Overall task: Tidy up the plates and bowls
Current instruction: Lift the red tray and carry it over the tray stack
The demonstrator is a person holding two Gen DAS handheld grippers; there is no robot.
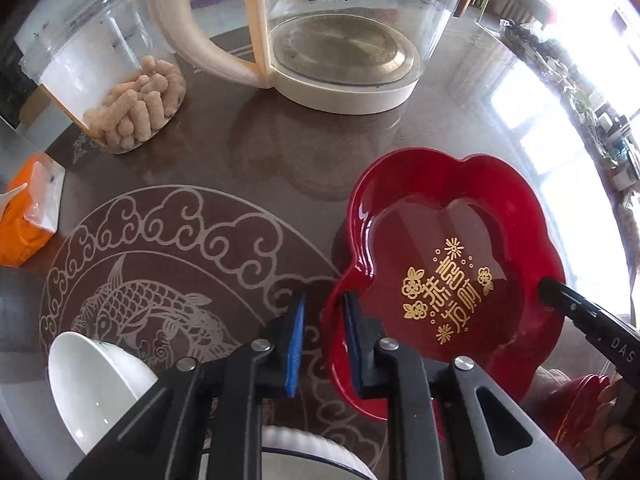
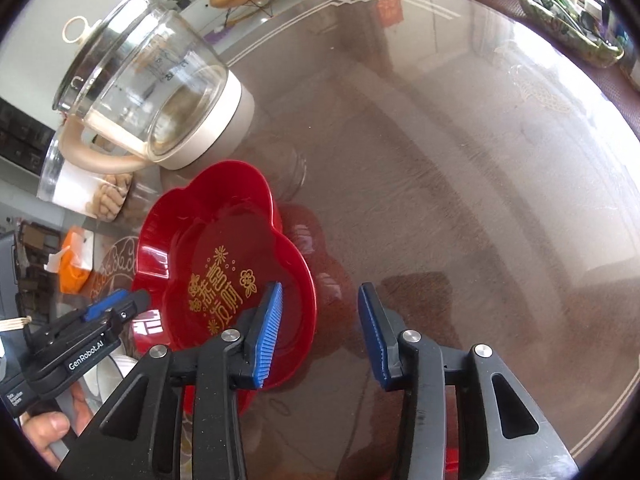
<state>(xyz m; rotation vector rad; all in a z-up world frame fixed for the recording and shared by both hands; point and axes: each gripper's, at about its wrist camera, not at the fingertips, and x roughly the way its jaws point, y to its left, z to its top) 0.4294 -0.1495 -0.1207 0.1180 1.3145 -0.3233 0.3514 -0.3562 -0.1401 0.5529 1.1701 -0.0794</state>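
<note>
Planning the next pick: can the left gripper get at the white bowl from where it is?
Probably yes. The white bowl sits just left of the left gripper, nothing between them, but its jaws straddle the red plate rim and must let go first.

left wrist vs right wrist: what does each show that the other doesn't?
Only the left wrist view: the fish medallion on the table and the inside of the white bowl beside the left tongs, whose pads straddle the red plate's rim.

Only the right wrist view: the kettle's lid and ring knob, a wide bare stretch of the table, and the right tongs open at the plate's edge.

Both: red plate, glass kettle, snack jar, orange packet.
</note>
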